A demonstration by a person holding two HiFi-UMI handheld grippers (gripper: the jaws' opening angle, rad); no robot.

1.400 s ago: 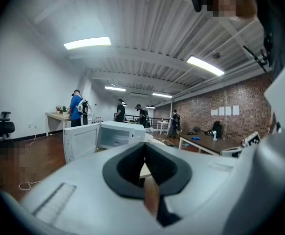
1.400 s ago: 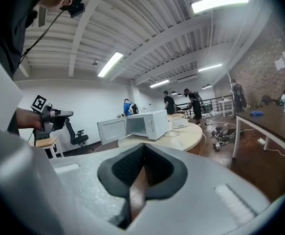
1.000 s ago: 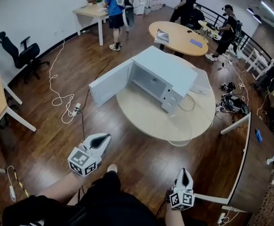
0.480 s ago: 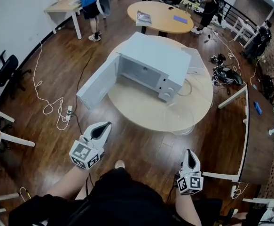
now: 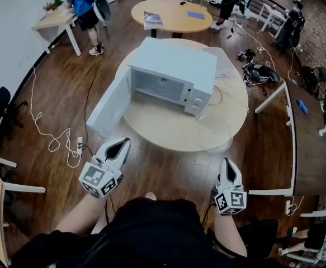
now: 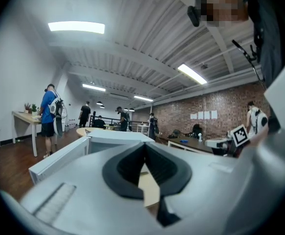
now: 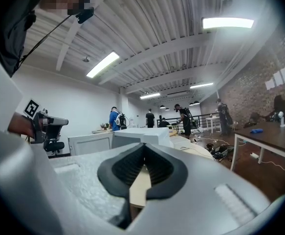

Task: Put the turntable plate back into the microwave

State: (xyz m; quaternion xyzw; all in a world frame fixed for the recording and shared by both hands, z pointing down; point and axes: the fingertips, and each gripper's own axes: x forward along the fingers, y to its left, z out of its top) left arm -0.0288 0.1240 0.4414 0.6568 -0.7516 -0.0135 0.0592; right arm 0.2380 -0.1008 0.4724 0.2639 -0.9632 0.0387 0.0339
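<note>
Plate (image 5: pixel 211 133) lies untouched on the table (image 5: pixel 157 130), just right of the open microwave (image 5: pixel 174 74). Left gripper (image 5: pixel 119 146) and right gripper (image 5: pixel 228 170) hang short of the table, jaws together, empty. Grasping and loading are both still to do.

Bright ceiling strips (image 6: pixel 76 27), dark fisheye edges, foreground seemingly soft

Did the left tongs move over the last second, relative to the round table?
Yes. In the head view the left tongs have come closer to the near edge of the round table, below the open microwave door; less floor lies between them.
</note>
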